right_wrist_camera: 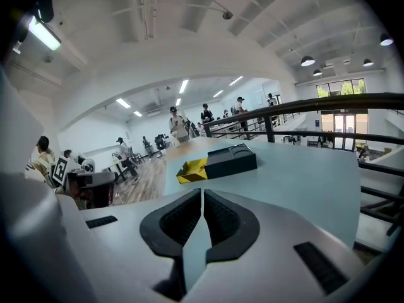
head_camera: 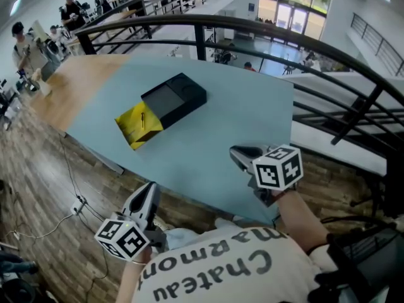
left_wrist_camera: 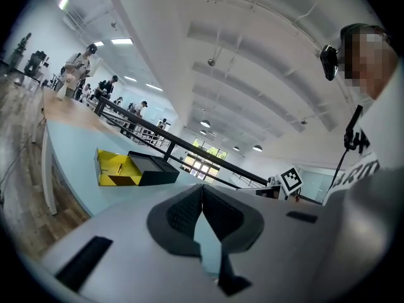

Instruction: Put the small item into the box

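Left gripper: your left gripper [head_camera: 149, 189] has its jaws pressed together at the tips with nothing between them; you hold it off the near edge of the table [head_camera: 214, 137], above the wooden floor [head_camera: 44, 188].
Right gripper: your right gripper [head_camera: 235, 151] is closed too and grips nothing; it sits over the table's near edge.
Box: the black box [head_camera: 175, 97] lies flat toward the far side of the table, well apart from both grippers, with its yellow tray [head_camera: 129, 131] sticking out of one end.
Small item: a thin stick-like piece [head_camera: 142, 120] lies inside the yellow tray.
Background: people stand at desks beyond the table.
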